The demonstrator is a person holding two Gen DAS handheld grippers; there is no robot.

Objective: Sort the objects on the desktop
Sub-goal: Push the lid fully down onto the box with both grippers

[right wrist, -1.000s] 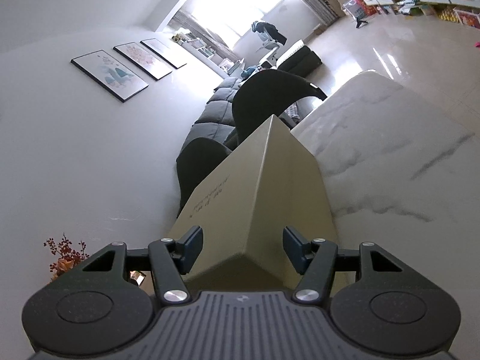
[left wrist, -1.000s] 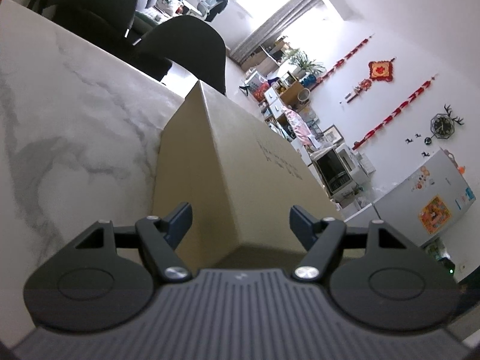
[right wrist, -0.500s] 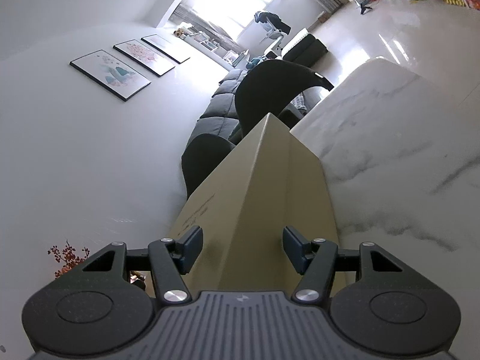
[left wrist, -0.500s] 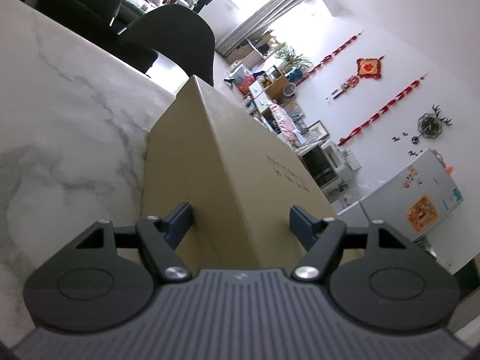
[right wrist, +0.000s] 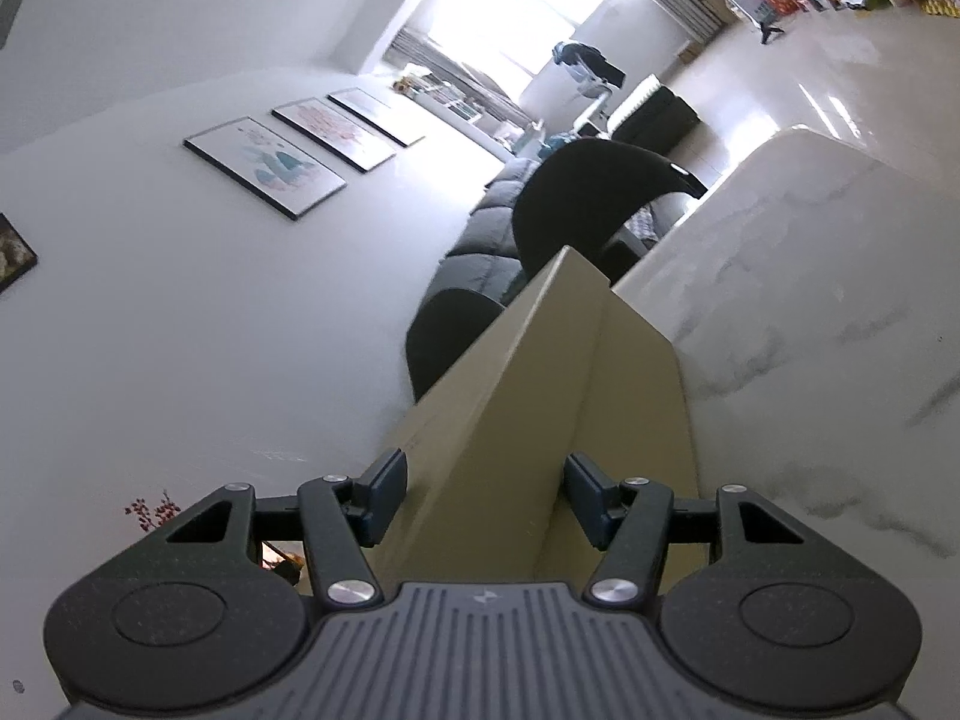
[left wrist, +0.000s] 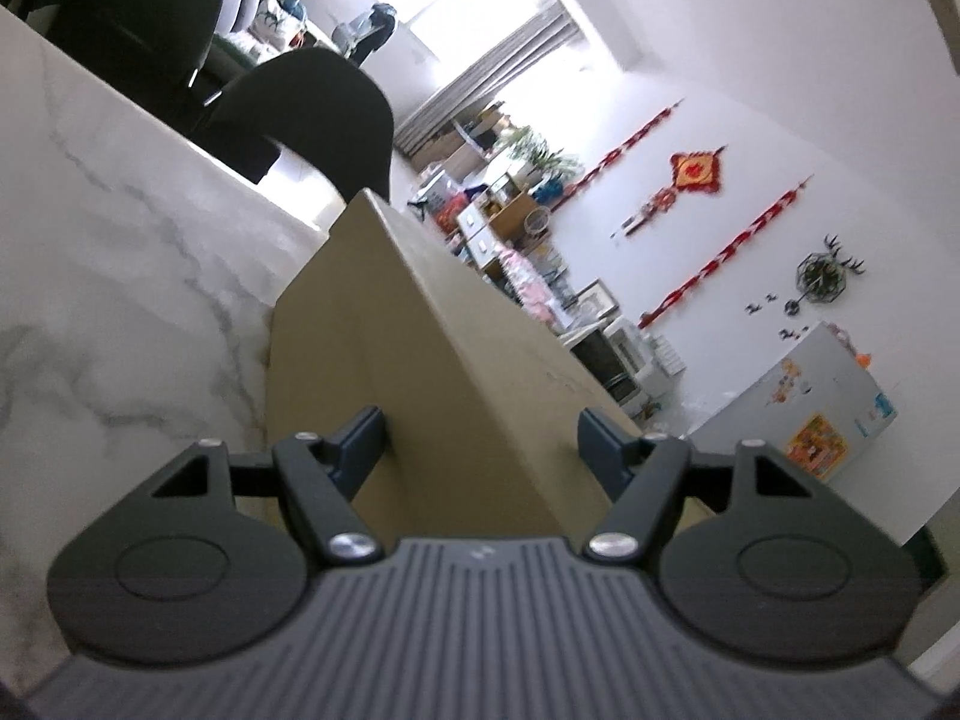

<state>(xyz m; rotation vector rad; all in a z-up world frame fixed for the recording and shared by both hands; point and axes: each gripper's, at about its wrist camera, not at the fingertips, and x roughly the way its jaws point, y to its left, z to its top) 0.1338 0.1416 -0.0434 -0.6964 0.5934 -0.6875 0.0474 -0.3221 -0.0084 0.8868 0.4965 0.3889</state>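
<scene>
A tan cardboard box (left wrist: 432, 372) stands on the white marble table (left wrist: 120, 252). My left gripper (left wrist: 480, 441) is open, its fingers straddling one corner edge of the box. The same box shows in the right wrist view (right wrist: 540, 396), where my right gripper (right wrist: 486, 489) is open and straddles another corner edge. Both pairs of fingers stand wide of the box sides; whether they touch the cardboard I cannot tell.
Black chairs (left wrist: 312, 114) stand behind the table's far edge, one also in the right wrist view (right wrist: 588, 192). Bare marble table top (right wrist: 810, 312) lies to the right of the box. A dark sofa (right wrist: 480, 264) and walls are beyond.
Both views have tilted and shifted slightly along the box. The fingers keep the same wide opening on both grippers.
</scene>
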